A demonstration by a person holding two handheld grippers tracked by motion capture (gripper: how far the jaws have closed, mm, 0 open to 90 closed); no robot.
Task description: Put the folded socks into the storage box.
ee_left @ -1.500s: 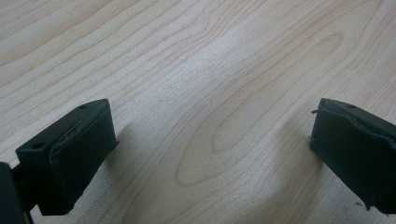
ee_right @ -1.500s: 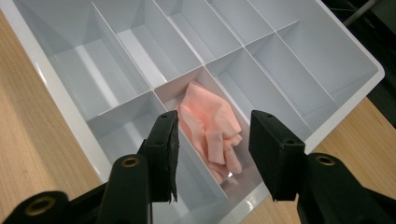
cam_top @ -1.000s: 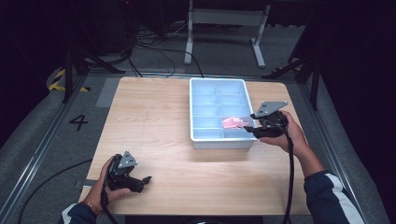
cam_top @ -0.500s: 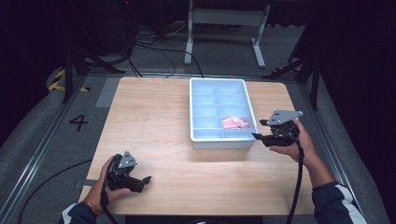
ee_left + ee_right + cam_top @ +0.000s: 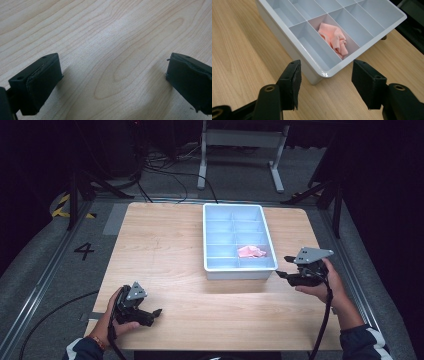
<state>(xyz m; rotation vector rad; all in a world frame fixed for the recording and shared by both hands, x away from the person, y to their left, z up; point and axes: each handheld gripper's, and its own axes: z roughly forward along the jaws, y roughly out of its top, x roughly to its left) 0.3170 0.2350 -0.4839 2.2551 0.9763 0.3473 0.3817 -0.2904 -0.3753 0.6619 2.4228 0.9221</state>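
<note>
A pale blue compartment tray stands on the wooden table, right of centre. A crumpled pink cloth lies in a right-hand compartment, one row back from the near end. My right gripper is held just off the tray's near right corner, jaws pointing at it. Its jaws have just been opening and hold nothing. The right gripper view looks past its gripper at the tray and the cloth. My left gripper rests open at the near left, over bare wood.
The table's near edge lies just below both hands. Dark floor with cables and a metal stand lies beyond the far edge. A floor mark "4" sits to the left.
My right gripper drew back from over the tray's right side to the near right corner and sank a little. The pink cloth stays in its compartment. The left hand kept still.
</note>
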